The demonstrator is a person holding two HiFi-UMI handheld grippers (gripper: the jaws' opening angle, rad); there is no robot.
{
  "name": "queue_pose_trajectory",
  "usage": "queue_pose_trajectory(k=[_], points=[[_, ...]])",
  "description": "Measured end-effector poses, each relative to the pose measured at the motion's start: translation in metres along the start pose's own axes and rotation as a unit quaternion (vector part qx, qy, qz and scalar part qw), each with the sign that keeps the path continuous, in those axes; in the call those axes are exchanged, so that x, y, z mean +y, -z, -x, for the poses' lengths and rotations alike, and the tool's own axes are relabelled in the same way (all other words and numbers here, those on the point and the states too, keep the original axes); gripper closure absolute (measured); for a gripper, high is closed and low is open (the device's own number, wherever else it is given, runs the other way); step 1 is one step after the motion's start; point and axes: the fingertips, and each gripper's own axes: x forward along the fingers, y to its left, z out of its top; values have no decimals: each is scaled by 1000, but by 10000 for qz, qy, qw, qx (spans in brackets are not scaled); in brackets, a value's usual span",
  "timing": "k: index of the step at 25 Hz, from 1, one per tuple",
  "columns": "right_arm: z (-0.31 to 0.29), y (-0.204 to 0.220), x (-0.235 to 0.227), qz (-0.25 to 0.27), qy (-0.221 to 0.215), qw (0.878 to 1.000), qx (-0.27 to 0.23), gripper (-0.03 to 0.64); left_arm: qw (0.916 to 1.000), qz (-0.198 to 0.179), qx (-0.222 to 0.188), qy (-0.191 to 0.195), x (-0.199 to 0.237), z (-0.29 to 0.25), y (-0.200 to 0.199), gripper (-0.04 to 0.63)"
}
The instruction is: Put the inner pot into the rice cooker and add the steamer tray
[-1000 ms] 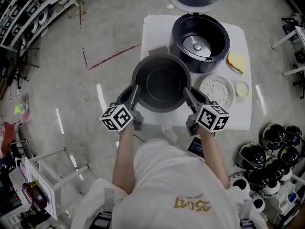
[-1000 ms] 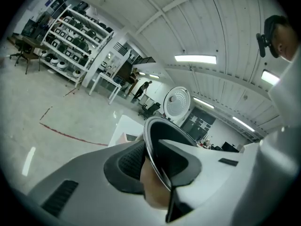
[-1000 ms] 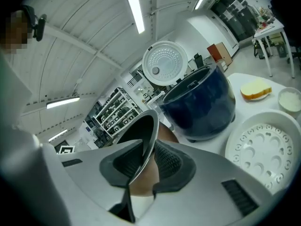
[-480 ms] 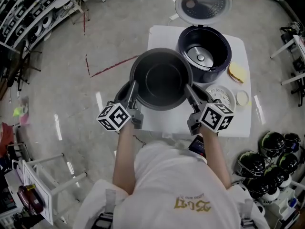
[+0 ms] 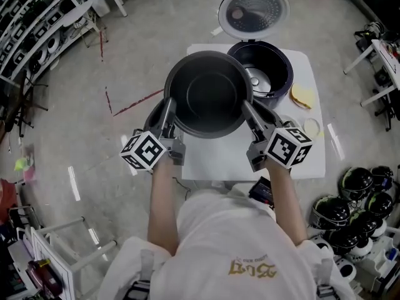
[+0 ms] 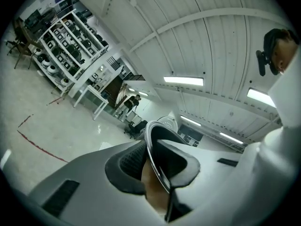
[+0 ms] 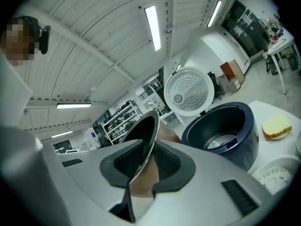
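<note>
The dark inner pot [image 5: 208, 92] hangs in the air over the white table [image 5: 244, 161], with its far right edge overlapping the dark blue rice cooker [image 5: 270, 74]. My left gripper [image 5: 167, 109] grips the pot's left rim and its jaws are closing on that rim [image 6: 153, 142]. My right gripper [image 5: 249, 110] is shut on the right rim [image 7: 148, 131]. The cooker [image 7: 225, 131] stands open and its lid [image 5: 253, 10] is tipped back. The white steamer tray [image 7: 277, 173] lies on the table to the right, mostly hidden behind my right gripper in the head view.
A yellow sponge-like piece [image 5: 303, 95] and a small white disc [image 5: 311, 128] lie at the table's right side. Several dark round appliances [image 5: 350, 199] crowd the floor at the right. Shelving [image 5: 37, 17] runs along the left, and a white frame [image 5: 62, 236] stands at the lower left.
Both grippers have raised the inner pot off the table and carried it towards the rice cooker. It now overlaps the cooker's near left edge.
</note>
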Motion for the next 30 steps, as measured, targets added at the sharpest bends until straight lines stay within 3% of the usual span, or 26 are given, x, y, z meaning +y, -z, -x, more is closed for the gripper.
queue_pose_trajectory(k=[19, 30], points=[[23, -69, -34, 45, 311, 9975, -631, 532, 9976, -84, 105, 684, -57, -77, -11, 514], [22, -104, -82, -38, 456, 9959, -784, 531, 9953, -28, 264, 929, -76, -140, 1, 512]])
